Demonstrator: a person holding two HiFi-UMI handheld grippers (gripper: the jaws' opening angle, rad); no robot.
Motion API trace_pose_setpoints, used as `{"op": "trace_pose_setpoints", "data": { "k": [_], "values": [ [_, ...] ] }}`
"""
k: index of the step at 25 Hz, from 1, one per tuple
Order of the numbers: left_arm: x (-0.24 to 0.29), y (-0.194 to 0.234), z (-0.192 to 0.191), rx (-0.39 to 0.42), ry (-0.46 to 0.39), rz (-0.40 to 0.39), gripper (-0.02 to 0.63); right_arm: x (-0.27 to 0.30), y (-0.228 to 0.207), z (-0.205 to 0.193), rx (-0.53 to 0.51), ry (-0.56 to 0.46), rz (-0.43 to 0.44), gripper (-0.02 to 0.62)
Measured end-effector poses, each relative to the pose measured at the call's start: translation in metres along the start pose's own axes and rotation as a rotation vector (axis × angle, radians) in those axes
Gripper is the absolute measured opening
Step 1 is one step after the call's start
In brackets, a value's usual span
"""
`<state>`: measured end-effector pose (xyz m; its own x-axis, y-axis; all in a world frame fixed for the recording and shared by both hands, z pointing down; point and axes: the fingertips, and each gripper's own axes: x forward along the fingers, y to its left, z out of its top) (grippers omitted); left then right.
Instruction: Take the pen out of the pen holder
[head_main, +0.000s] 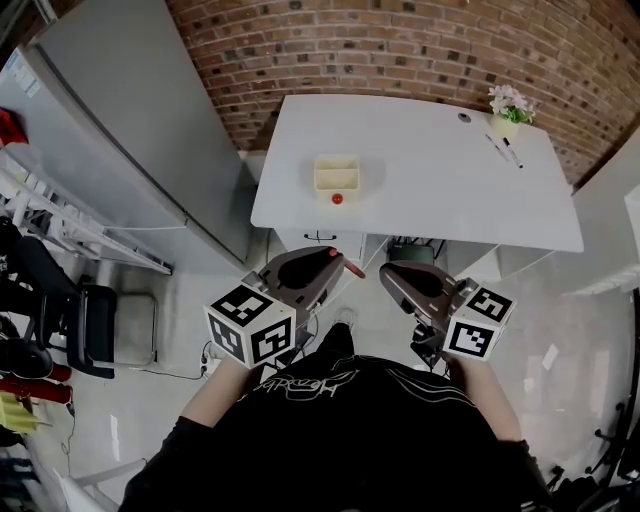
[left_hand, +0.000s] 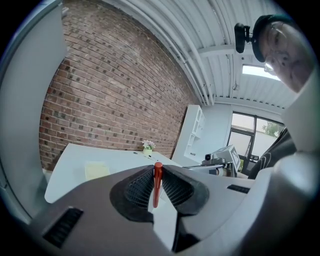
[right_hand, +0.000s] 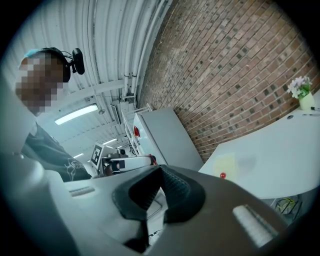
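A cream pen holder (head_main: 336, 172) stands on the white table (head_main: 420, 215), with a small red round thing (head_main: 337, 198) just in front of it. My left gripper (head_main: 345, 266) is held short of the table's near edge, over the floor. It is shut on a red pen (left_hand: 157, 183) that stands upright between its pads. My right gripper (head_main: 392, 272) hangs beside it to the right, its jaws together at the tips with nothing between them. In the right gripper view the pen holder (right_hand: 224, 164) shows far off.
A small flower pot (head_main: 510, 106) and two loose pens (head_main: 505, 150) sit at the table's far right. A tall grey cabinet (head_main: 130, 130) stands left of the table, with a dark chair (head_main: 95, 325) and racks further left. A brick wall lies behind.
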<state>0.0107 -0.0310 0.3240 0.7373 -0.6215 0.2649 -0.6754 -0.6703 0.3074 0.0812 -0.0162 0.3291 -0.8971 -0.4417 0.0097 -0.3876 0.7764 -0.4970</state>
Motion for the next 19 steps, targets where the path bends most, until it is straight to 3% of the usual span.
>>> {"op": "trace_pose_setpoints", "data": {
  "k": [19],
  "values": [
    [-0.007,-0.049,-0.002,0.039,-0.013,0.008,0.054,-0.039,0.029,0.001,-0.054,-0.011,0.011,0.003]
  ]
}}
